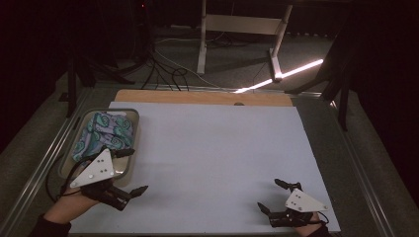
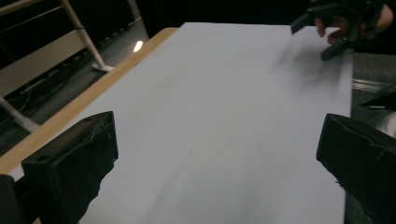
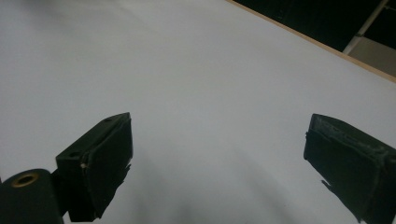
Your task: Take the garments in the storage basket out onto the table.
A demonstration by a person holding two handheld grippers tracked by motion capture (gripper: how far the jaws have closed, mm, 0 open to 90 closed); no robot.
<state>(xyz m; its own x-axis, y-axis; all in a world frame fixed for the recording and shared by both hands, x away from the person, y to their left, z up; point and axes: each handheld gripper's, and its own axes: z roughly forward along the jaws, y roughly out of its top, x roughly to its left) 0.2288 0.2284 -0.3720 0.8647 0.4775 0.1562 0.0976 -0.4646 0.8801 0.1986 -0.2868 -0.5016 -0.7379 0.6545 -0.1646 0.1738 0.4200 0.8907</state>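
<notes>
A folded cloth (image 1: pixel 106 133) with a teal and purple swirl pattern lies in a grey metal tray (image 1: pixel 137 118) at the left of the table. My left gripper (image 1: pixel 137 170) stands open just past the tray's near right corner, over the pale sheet (image 1: pixel 212 148), with nothing between its jaws. My right gripper (image 1: pixel 268 193) is open near the sheet's front right corner, also empty. In the left gripper view the left gripper (image 2: pixel 219 135) has its jaws wide apart over bare sheet, with the other gripper (image 2: pixel 336 23) far off. The right gripper (image 3: pixel 217 135) is spread over bare sheet too.
The pale sheet covers most of a wooden tabletop, whose edge (image 1: pixel 197 97) shows at the back. Metal rails (image 1: pixel 44 163) run along both sides of the table. Beyond stand a white desk frame (image 1: pixel 242 24) and floor cables (image 1: pixel 168 69).
</notes>
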